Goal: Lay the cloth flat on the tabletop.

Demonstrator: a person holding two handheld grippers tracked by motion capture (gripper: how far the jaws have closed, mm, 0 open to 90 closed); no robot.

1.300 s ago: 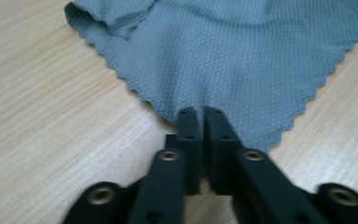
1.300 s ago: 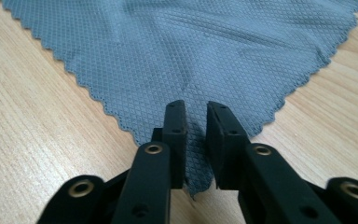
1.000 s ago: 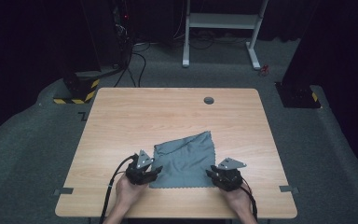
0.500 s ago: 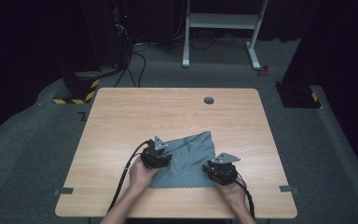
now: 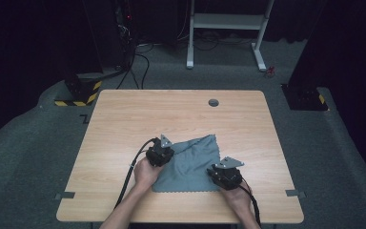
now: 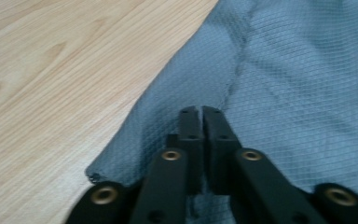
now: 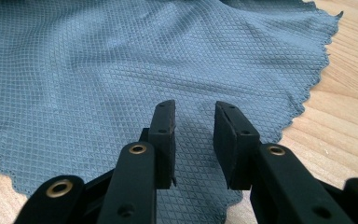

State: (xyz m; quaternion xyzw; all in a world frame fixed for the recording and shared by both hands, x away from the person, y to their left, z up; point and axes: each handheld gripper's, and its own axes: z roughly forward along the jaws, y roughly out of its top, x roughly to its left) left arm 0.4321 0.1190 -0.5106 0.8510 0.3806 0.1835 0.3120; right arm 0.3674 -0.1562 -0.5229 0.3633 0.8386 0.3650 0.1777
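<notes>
Since a second ago, the left gripper [image 5: 161, 151] has slid from the near left corner of the cloth [image 5: 190, 162] to a spot farther up its left edge, and its jaws have just been closing. Now they are pressed together, pinching a small fold of cloth near that edge. Some bare wood shows beside it.

Over on the other side, the right gripper [image 5: 225, 174] has hardly moved. It sits over the near right corner of the cloth. Its jaws are partly open, with a gap between them, and the cloth lies flat under them.

This grey-blue cloth is spread on the near middle of the worktop [image 5: 124, 119], a little rumpled.
</notes>
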